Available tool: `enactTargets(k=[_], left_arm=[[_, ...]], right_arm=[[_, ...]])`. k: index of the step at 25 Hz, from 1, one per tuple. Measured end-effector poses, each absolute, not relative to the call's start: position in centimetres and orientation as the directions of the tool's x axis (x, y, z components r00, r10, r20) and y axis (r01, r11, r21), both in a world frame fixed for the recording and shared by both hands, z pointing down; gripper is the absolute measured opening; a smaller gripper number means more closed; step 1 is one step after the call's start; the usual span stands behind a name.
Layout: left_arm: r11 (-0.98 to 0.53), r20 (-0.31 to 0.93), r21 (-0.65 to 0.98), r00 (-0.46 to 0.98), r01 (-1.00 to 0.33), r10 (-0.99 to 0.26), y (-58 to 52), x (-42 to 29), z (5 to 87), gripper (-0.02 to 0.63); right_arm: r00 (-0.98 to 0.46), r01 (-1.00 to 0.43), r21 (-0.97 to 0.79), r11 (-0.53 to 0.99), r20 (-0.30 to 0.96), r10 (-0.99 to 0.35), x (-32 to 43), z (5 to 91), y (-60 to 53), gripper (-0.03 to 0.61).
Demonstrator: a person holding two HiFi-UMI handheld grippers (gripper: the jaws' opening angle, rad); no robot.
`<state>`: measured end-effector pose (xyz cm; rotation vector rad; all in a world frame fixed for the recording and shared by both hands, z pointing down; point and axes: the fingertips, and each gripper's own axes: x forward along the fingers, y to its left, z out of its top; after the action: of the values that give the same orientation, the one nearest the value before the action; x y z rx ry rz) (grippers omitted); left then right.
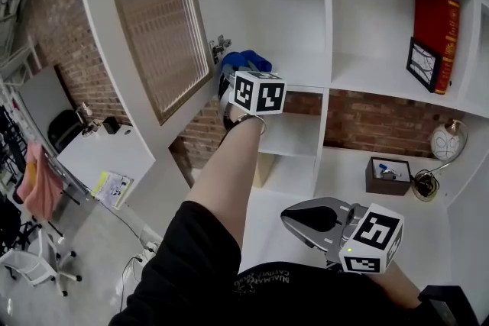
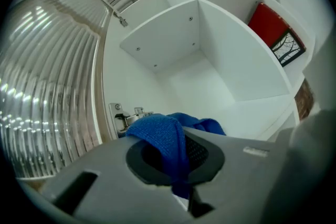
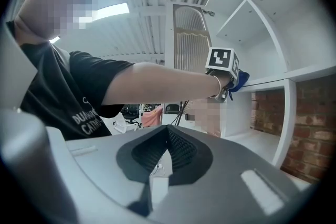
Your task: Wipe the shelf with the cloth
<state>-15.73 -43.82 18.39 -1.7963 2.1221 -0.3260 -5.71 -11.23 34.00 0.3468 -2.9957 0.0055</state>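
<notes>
Up at the left, beside the ribbed-glass door (image 1: 157, 27), my left gripper (image 2: 178, 157) has its jaws pinched on the blue cloth (image 2: 160, 134). The cloth drapes over one pad and bunches out past the tips, near the door hinge (image 2: 126, 117), at the front of a white shelf (image 2: 210, 86) compartment. Lower right, my right gripper (image 3: 167, 150) hangs with its jaws pressed together on nothing, well apart from the cloth. A red book (image 1: 435, 23) stands in a compartment farther right.
</notes>
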Motion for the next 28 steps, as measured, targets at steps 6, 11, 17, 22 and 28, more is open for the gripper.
enactTargets(k=[6,11,17,22,28], left_arm=[[0.147,0.002,-0.372,-0.159,-0.917,-0.987,-45.0,-16.8,20.5,0.003],[0.083,0.045,-0.498,-0.121,-0.863,-0.992,-45.8,-15.6,21.0,0.000],[-0.043,0.123,-0.576,-0.034,-0.817,-0.992,-46.4,-12.4,21.4,-0.002],[-0.119,0.152,-0.526,0.044,-0.842,-0.987,-46.5,-9.8,21.5,-0.002],[-0.322,0.257,-0.381,0.235,-0.867,-0.937,-46.2,-4.6,21.7,-0.003]], right_arm=[[-0.964,-0.235,-0.018,0.972,0.129,-0.231,-4.6,34.2,-11.6,0.009],[-0.963,-0.243,-0.014,0.970,0.122,-0.240,-3.9,34.1,-11.8,0.009],[-0.963,-0.250,-0.019,0.968,0.109,-0.246,-3.7,33.9,-12.1,0.009],[-0.960,-0.265,-0.028,0.964,0.104,-0.261,-3.1,33.9,-12.4,0.009],[-0.956,-0.279,-0.028,0.960,0.098,-0.275,-2.8,34.0,-12.7,0.009]])
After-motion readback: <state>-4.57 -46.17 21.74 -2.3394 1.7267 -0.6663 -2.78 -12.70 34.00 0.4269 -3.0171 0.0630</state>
